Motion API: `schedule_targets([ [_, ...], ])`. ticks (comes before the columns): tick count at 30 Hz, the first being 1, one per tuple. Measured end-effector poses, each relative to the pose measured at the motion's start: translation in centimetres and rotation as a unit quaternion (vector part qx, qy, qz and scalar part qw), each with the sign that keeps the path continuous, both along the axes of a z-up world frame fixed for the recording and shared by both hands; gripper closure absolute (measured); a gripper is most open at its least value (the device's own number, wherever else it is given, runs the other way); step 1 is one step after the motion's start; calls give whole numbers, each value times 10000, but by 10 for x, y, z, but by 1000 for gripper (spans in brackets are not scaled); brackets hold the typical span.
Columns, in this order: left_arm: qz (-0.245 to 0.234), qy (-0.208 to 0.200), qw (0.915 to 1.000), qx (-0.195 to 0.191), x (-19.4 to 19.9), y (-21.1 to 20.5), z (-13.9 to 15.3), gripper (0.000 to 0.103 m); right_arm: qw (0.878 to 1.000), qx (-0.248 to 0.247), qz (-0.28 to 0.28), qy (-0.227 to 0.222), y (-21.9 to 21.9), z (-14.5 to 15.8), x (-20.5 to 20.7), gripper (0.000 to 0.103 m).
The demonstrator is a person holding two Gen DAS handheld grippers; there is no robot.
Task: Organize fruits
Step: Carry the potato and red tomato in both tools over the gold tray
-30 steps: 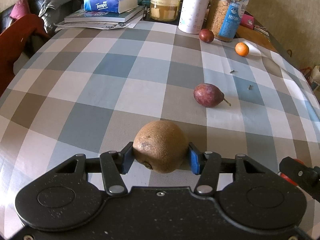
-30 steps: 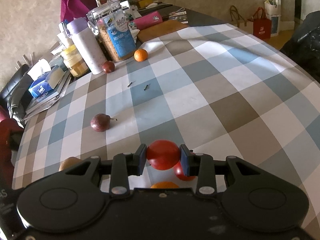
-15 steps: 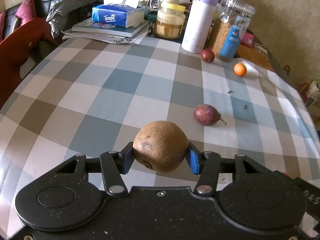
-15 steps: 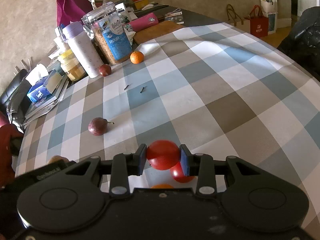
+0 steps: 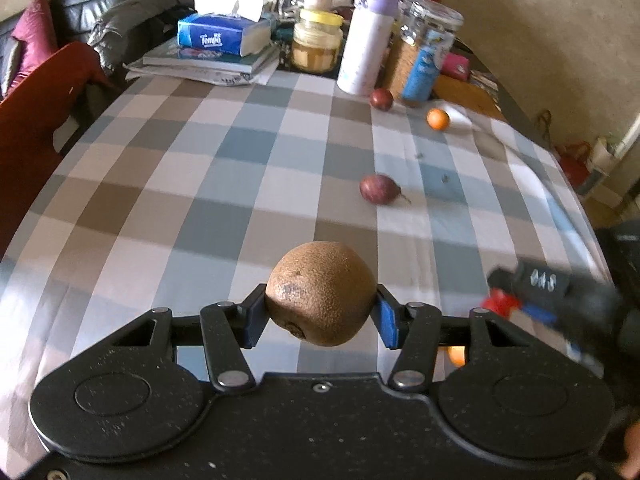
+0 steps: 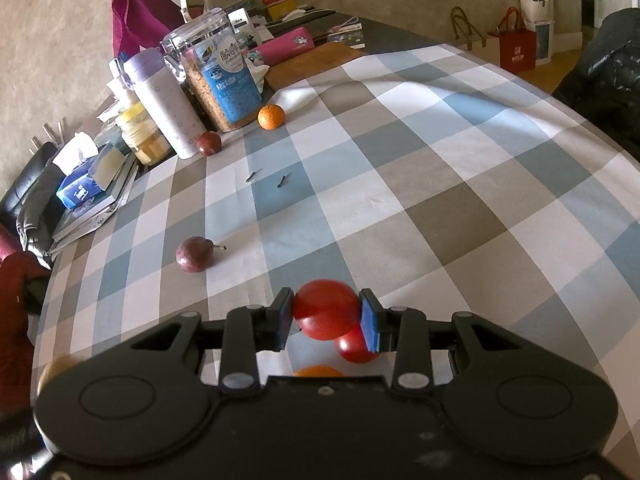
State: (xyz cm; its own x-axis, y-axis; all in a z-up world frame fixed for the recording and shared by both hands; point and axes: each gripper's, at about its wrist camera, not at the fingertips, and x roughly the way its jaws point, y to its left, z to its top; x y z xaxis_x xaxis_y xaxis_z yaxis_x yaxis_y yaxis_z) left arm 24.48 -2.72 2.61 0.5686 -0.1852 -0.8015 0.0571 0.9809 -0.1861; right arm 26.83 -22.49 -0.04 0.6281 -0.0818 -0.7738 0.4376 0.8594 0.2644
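My left gripper (image 5: 320, 314) is shut on a brown kiwi (image 5: 322, 291), held above the checked tablecloth (image 5: 200, 200). My right gripper (image 6: 326, 316) is shut on a red tomato (image 6: 326, 308); it shows blurred at the right in the left wrist view (image 5: 540, 284). Just below it lie a second red tomato (image 6: 354, 346) and an orange fruit (image 6: 318, 371). A purple passion fruit (image 5: 378, 189) (image 6: 194, 254) lies mid-table. Another passion fruit (image 5: 381, 99) (image 6: 208, 143) and a small orange (image 5: 438, 119) (image 6: 271, 116) lie by the far jars.
At the far edge stand a white and lilac bottle (image 5: 366, 40), a clear cereal jar (image 5: 424, 50), a yellow-lidded jar (image 5: 318, 44) and a tissue pack on books (image 5: 218, 38). Two small dark bits (image 6: 268, 178) lie on the cloth. A red chair (image 5: 36, 120) stands at the left.
My left gripper has risen and pulled back with the kiwi, so more of the table shows. My right gripper has moved slightly with the tomato and now appears at the right in the left view.
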Motion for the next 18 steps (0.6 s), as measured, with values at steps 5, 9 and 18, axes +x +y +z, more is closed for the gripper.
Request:
schedule_targets([
  [5, -170, 144, 9997, 96, -22, 8, 1, 44, 9995, 220, 212, -78, -1, 11, -13, 66],
  [9, -347, 182, 9989, 275, -40, 7, -1, 44, 9983, 293, 472, -200, 0, 25, -36, 66],
  [18, -658, 366, 9968, 270, -63, 8, -15, 44, 9953, 373, 834, -334, -6, 30, -99, 66],
])
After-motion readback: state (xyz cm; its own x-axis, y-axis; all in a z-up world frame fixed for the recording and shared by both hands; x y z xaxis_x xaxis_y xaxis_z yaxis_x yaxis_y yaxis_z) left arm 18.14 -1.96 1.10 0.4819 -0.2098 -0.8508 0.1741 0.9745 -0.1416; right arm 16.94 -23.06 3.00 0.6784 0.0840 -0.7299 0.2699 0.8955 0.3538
